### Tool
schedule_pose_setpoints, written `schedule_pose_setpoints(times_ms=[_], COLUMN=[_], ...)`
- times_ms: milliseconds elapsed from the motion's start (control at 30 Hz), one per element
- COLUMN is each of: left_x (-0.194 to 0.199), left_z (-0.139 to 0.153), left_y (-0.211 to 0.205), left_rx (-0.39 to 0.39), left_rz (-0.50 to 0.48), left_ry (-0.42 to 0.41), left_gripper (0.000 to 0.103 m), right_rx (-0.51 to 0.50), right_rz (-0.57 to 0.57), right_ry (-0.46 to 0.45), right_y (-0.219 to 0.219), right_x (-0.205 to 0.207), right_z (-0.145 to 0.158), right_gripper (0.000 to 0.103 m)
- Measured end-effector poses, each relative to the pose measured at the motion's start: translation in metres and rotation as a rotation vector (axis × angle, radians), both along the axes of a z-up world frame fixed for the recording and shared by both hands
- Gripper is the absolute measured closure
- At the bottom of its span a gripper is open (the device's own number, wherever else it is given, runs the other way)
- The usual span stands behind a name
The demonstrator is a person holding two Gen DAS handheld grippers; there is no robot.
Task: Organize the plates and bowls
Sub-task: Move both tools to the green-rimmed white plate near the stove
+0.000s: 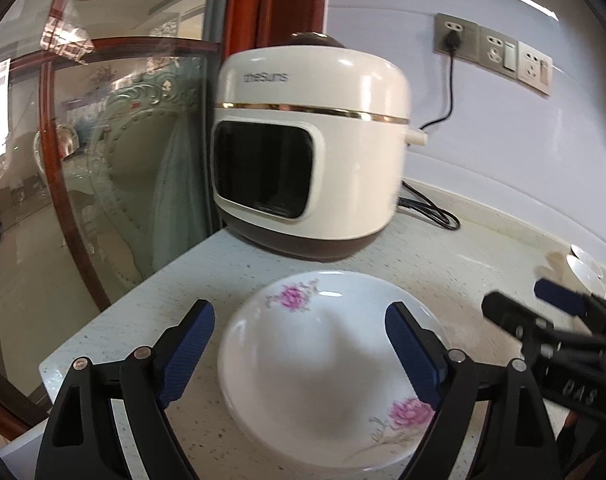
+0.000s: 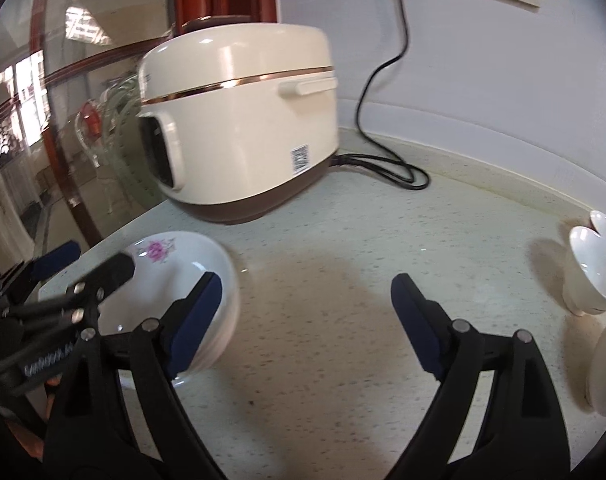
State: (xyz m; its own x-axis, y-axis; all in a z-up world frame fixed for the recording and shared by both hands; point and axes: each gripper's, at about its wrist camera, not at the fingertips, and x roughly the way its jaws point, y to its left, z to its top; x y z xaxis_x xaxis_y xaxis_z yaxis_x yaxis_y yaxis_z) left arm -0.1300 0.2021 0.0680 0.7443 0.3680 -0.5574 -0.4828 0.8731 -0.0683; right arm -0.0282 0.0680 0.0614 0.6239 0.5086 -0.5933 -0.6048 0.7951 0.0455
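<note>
Left wrist view first: your left gripper (image 1: 299, 334) is hanging over the near corner of the speckled counter (image 1: 115, 320) with its blue pads (image 1: 189, 352) spread wide and nothing between them. Under it the floral plate (image 1: 323, 364) is lying on the counter, white with pink flowers near its far rim and its near right rim; whether the right pad is touching that rim you cannot tell from here. Off to the right, your right gripper (image 1: 543, 304) is showing as a blurred black frame with a blue tip. Beyond the plate the cream rice cooker (image 1: 307, 140) is sitting by the glass partition (image 1: 115, 160), with its black cord (image 1: 443, 120) running up to the wall sockets (image 1: 495, 52).

From the right wrist view, your right gripper (image 2: 305, 312) is also standing released over bare counter (image 2: 343, 280), holding nothing. The floral plate (image 2: 175, 252) is lying just to its left, partly behind the left pad, and your left gripper (image 2: 87, 264) is hovering above it. At the right edge, white bowls (image 2: 595, 268) are resting close together on the counter, well apart from the plate. Farther back the rice cooker (image 2: 243, 120) is standing near the wall.
</note>
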Motion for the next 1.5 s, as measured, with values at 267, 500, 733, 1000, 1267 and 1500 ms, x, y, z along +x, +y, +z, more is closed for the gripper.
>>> schedule_pose_setpoints(times_ms=[267,500,733,1000,1267,1500], left_x=[0.004,0.023,0.057,0.098,0.144,0.172], left_z=[0.004,0.01,0.005,0.009,0.007,-0.009], left_y=[-0.019,-0.052,-0.117,-0.185,-0.244,-0.282], left_rx=[0.006,-0.001,0.015,-0.096,-0.264,-0.258], left_rz=[-0.064,-0.183,-0.393,-0.582,-0.699,-0.702], left_ry=[-0.011,-0.01,0.053,0.077,0.112,0.167], left_gripper=[0.015,0.014,0.014,0.014,0.014,0.014], right_rx=[-0.012,-0.044,-0.066,0.031,0.307,0.234], right_rz=[-0.08,-0.175,-0.324,-0.566,-0.658,-0.639], right_ry=[-0.059,-0.186,-0.311,-0.27,0.086,0.197], right_y=[-0.018,-0.054,-0.122,-0.225,-0.339,-0.347], right_x=[0.005,0.004,0.007,0.019,0.043,0.051], right_z=[0.01,0.023,0.036,0.06,0.038,0.024], right_gripper=[0.013,0.012,0.012,0.006,0.009,0.03])
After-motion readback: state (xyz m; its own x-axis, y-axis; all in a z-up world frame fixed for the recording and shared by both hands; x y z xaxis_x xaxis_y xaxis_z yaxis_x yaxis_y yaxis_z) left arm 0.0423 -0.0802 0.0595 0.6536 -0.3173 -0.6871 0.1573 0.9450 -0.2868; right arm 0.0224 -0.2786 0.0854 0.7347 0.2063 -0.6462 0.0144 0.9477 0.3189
